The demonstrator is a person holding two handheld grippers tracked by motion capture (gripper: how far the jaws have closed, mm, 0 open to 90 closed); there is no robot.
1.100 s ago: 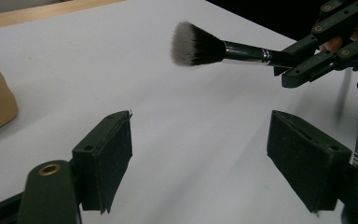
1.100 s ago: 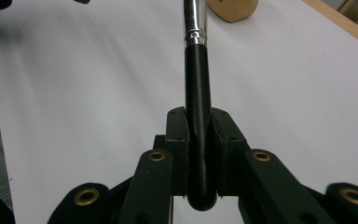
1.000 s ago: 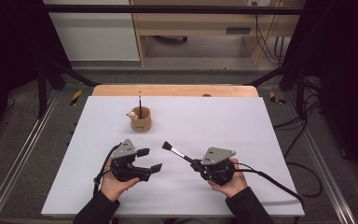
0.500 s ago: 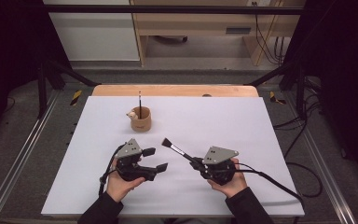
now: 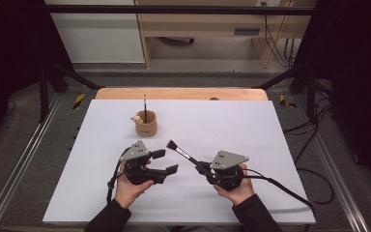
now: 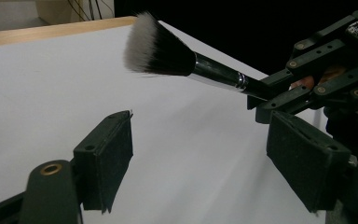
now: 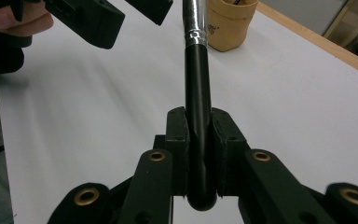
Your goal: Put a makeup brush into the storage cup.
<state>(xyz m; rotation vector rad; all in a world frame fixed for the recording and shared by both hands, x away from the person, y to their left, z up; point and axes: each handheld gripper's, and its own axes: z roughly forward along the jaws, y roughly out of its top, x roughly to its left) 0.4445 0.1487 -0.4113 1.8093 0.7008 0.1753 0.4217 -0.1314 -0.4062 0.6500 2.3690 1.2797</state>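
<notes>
A white sheet covers the tabletop (image 5: 251, 121), with a strip of bare wood showing along its far edge. Toward the far left stands a small tan cup (image 5: 146, 124), round and matte, with a thin dark stick upright in it and well apart from both hands. Near the front, the left tool (image 5: 165, 162) has its flat black jaws spread wide with nothing between them. The right tool (image 5: 202, 167) is clamped on the makeup brush (image 5: 182, 153), pads pressing the glossy black handle near its rounded end. The brush is held above the sheet, its long axis running far-left, silver ferrule then dark, white-tipped bristles pointing toward the cup, just beyond the left tool's jaws.
</notes>
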